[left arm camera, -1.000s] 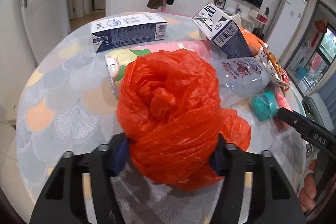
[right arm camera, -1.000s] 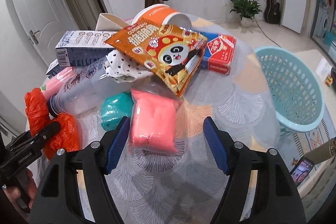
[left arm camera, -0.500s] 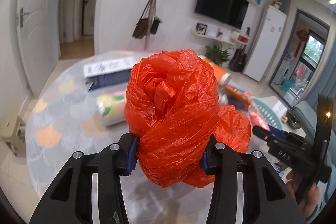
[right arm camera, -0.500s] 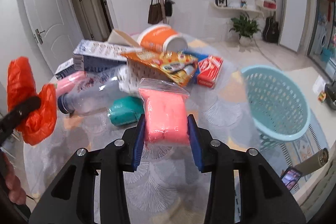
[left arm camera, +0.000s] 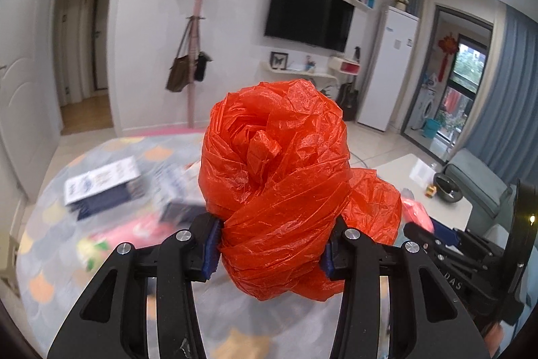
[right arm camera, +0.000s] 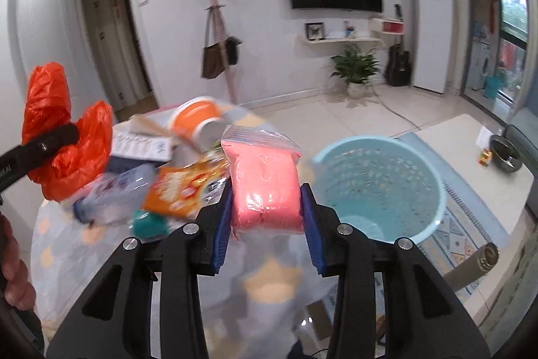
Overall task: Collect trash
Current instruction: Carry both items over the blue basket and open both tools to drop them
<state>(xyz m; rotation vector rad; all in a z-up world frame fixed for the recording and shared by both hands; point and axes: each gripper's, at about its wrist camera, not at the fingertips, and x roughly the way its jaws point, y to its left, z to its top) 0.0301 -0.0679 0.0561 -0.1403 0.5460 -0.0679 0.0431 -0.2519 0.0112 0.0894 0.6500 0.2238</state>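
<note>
A crumpled red plastic bag fills the middle of the left wrist view, lifted clear of the table, with my left gripper shut on its lower part. In the right wrist view my right gripper is shut on a pink packet in clear plastic, held up above the table. The red plastic bag also shows at the far left there, pinched by a black finger of the left gripper. A light blue basket stands on the floor to the right, beyond the table edge.
On the round table lie an orange cup, an orange snack bag, a clear bottle, a teal lump and white-and-blue cartons. A low white table stands beyond the basket.
Both grippers closed on their items and lifted them off the table. The views have tilted upward and swung right, so more of the room and the basket show.
</note>
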